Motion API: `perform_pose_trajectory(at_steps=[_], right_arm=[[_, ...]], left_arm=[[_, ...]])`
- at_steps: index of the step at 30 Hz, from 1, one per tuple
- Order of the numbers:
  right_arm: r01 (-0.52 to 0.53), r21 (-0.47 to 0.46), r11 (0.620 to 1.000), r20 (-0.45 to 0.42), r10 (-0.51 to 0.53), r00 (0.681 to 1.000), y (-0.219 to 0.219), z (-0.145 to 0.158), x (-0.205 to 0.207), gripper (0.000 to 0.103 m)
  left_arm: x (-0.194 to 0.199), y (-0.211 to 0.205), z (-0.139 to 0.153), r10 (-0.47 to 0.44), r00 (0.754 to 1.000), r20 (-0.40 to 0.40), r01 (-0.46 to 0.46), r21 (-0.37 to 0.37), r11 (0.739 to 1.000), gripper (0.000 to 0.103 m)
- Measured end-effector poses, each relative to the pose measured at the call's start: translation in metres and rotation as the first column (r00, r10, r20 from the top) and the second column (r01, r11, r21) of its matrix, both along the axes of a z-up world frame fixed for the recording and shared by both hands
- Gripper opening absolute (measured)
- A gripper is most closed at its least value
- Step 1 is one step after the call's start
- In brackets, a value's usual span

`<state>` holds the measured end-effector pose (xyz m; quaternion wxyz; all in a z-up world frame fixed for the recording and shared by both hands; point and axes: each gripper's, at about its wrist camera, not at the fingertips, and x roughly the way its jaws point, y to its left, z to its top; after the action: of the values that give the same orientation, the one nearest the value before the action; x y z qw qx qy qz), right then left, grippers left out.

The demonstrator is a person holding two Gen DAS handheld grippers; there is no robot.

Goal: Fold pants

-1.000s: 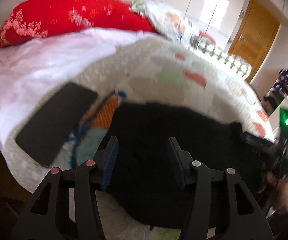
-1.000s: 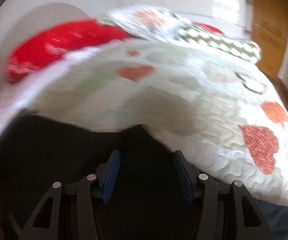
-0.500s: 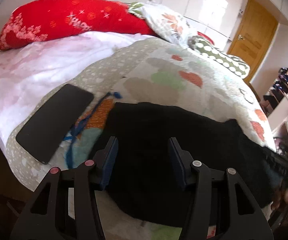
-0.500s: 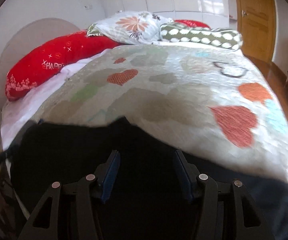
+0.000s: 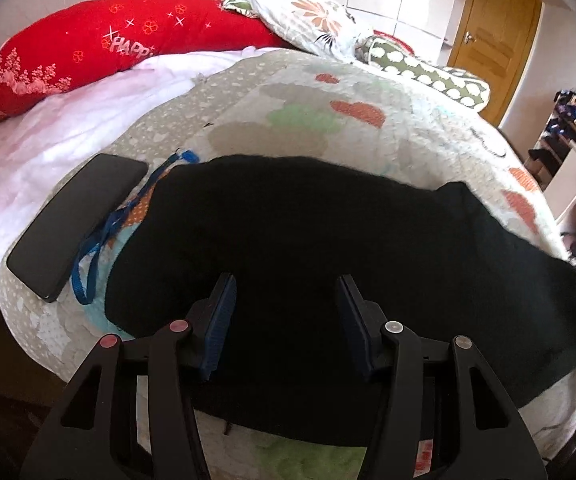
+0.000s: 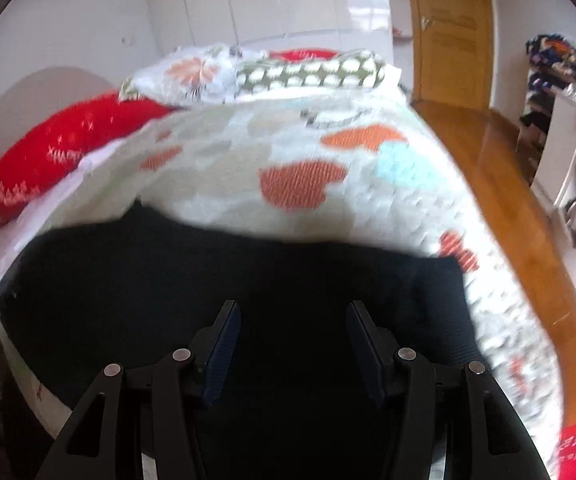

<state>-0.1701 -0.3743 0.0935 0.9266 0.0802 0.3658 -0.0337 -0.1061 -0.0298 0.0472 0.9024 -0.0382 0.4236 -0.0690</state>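
Left wrist: pants (image 5: 327, 240) beneath left tool (image 5: 286, 300).

Left gripper (image 5: 286, 300): angled downward, jaws parted, blue pads (image 5: 220, 322) facing each other, nothing pinched between them.
Right gripper (image 6: 292, 326): angled downward, jaws likewise apart, empty.

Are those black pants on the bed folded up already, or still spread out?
Still spread out: the black pants lie as one wide, flat dark shape across the quilt. Whether any layer is already doubled over, the dark fabric hides.
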Motion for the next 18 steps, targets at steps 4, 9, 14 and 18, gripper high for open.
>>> perform_pose_trajectory(at_steps=[4, 9, 14, 18], right_arm=[[0.01, 0.001, 1.0, -0.009, -0.01, 1.0, -0.005, 0.001, 0.003, 0.053], [0.062, 0.022, 0.998, -0.063, -0.061, 0.996, -0.023, -0.02, 0.01, 0.054], [0.05, -0.009, 0.999, -0.068, -0.05, 0.996, -0.023, -0.027, 0.017, 0.061], [0.043, -0.012, 0.999, -0.076, -0.044, 0.996, -0.023, -0.026, 0.018, 0.065]], left_arm=[[-0.002, -0.005, 0.007, -0.012, 1.0, 0.021, 0.012, 0.007, 1.0, 0.052], [0.002, -0.014, 0.005, -0.028, 0.999, 0.02, 0.027, 0.02, 0.999, 0.052], [0.011, -0.021, -0.01, -0.033, 0.999, 0.001, 0.033, 0.039, 0.999, 0.052], [0.013, -0.025, -0.014, -0.037, 0.999, 0.009, 0.037, 0.062, 0.997, 0.054]])
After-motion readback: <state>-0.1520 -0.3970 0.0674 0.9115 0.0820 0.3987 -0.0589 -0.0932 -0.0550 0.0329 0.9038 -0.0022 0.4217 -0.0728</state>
